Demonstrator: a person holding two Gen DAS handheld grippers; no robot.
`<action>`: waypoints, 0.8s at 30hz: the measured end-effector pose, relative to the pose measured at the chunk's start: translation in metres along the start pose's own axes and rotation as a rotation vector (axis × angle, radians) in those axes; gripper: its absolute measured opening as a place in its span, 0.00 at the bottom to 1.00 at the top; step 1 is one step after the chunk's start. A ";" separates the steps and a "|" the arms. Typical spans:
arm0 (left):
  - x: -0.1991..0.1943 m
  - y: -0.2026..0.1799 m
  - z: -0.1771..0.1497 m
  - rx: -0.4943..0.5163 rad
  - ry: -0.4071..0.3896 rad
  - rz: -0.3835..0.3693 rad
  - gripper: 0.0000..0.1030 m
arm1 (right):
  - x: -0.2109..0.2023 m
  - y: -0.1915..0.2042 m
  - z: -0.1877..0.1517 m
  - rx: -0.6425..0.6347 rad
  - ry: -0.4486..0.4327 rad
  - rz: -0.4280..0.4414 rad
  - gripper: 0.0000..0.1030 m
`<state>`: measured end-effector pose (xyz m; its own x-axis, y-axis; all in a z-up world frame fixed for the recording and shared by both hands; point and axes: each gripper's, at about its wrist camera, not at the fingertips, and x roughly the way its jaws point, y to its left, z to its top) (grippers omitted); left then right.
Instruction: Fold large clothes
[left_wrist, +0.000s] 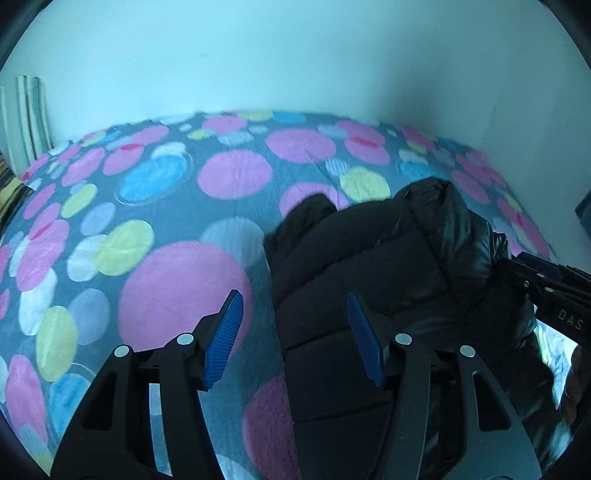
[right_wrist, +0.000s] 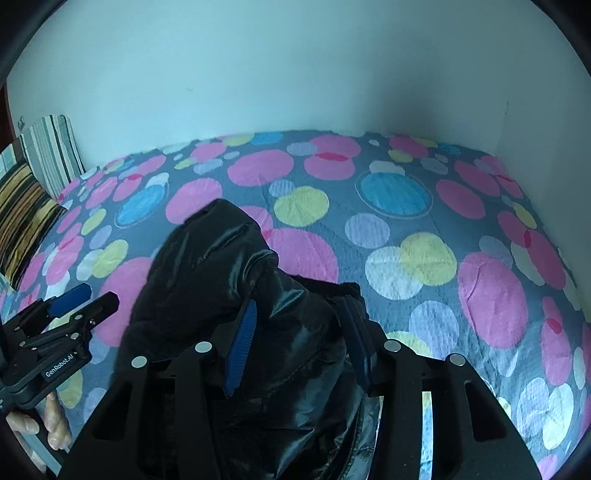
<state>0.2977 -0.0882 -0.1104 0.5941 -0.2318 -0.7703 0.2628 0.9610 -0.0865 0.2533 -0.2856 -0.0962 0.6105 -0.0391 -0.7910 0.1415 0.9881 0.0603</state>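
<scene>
The black puffer jacket (left_wrist: 369, 258) lies bunched on the dotted bed (left_wrist: 166, 206). The left claw (left_wrist: 293, 332) hovers wide open over its edge, holding nothing. The right claw (right_wrist: 299, 332) straddles shiny fabric; whether it pinches, I cannot tell. Folding looks barely begun: spreading flat seems next.

One jacket (right_wrist: 236, 295) – (two pillows (right_wrist: 26, 206))

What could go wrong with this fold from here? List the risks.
1. The black puffer jacket is glossy and bulky. The right tool has shiny fabric bunched between its fingers, so the fabric could slip free.
2. The left tool is open, with the jacket edge between its fingers; closing now may catch only a thin edge.
3. The jacket sits in a mound on the dotted bedspread, so any crease may spring back.
</scene>
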 end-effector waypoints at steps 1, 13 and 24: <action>0.010 -0.003 -0.003 0.010 0.017 -0.011 0.56 | 0.012 -0.007 -0.005 0.008 0.028 -0.008 0.45; 0.056 -0.031 -0.010 0.073 0.105 -0.045 0.50 | 0.071 -0.041 -0.035 0.091 0.170 0.064 0.46; 0.068 -0.033 -0.015 0.077 0.120 -0.045 0.50 | 0.078 -0.040 -0.041 0.103 0.151 0.057 0.47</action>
<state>0.3182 -0.1331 -0.1691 0.4867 -0.2505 -0.8369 0.3471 0.9346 -0.0779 0.2633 -0.3220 -0.1854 0.4967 0.0465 -0.8667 0.1938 0.9674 0.1630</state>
